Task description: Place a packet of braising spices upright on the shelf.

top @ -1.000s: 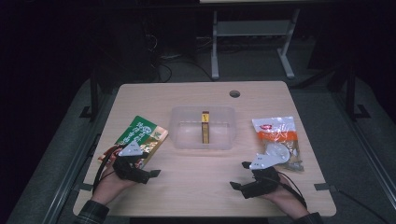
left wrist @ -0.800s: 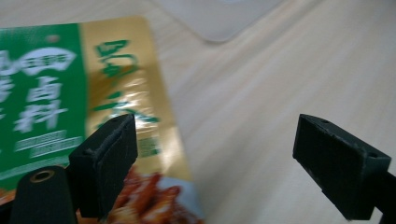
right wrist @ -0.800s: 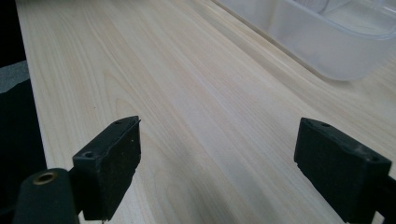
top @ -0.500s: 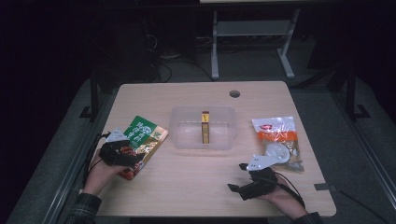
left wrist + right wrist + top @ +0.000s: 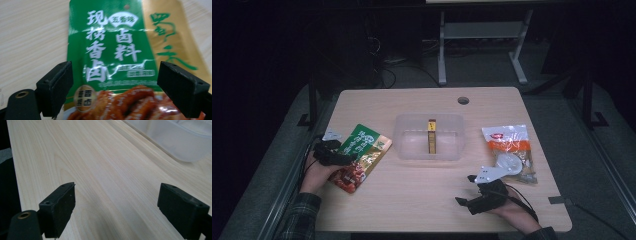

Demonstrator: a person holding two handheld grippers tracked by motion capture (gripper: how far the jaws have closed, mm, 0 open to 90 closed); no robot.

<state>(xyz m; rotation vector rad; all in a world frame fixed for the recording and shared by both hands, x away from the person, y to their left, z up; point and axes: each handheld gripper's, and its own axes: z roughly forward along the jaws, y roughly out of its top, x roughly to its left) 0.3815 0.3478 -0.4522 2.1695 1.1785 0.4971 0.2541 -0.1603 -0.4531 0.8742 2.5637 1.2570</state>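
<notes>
A green and gold snack packet (image 5: 364, 152) lies flat on the table's left side. My left gripper (image 5: 343, 156) sits at its left edge, low over it. In the left gripper view the jaws stand wide open around the packet (image 5: 112, 37) with the left gripper (image 5: 115, 85) not closed on it. A clear plastic container (image 5: 404, 150) sits mid-table with a small yellow-brown box (image 5: 431, 136) upright inside. My right gripper (image 5: 463, 189) rests near the front right, open, and the right gripper (image 5: 115, 205) has bare wood between its jaws.
A white and orange food packet (image 5: 510, 147) lies right of the container, just beyond my right hand. The container's corner (image 5: 180, 142) shows ahead of the right gripper. A round cable hole (image 5: 463, 100) is near the table's far edge. Dark floor surrounds the table.
My left gripper has swung from the packet's near end to its left side and now faces across it. The right gripper has barely shifted.
</notes>
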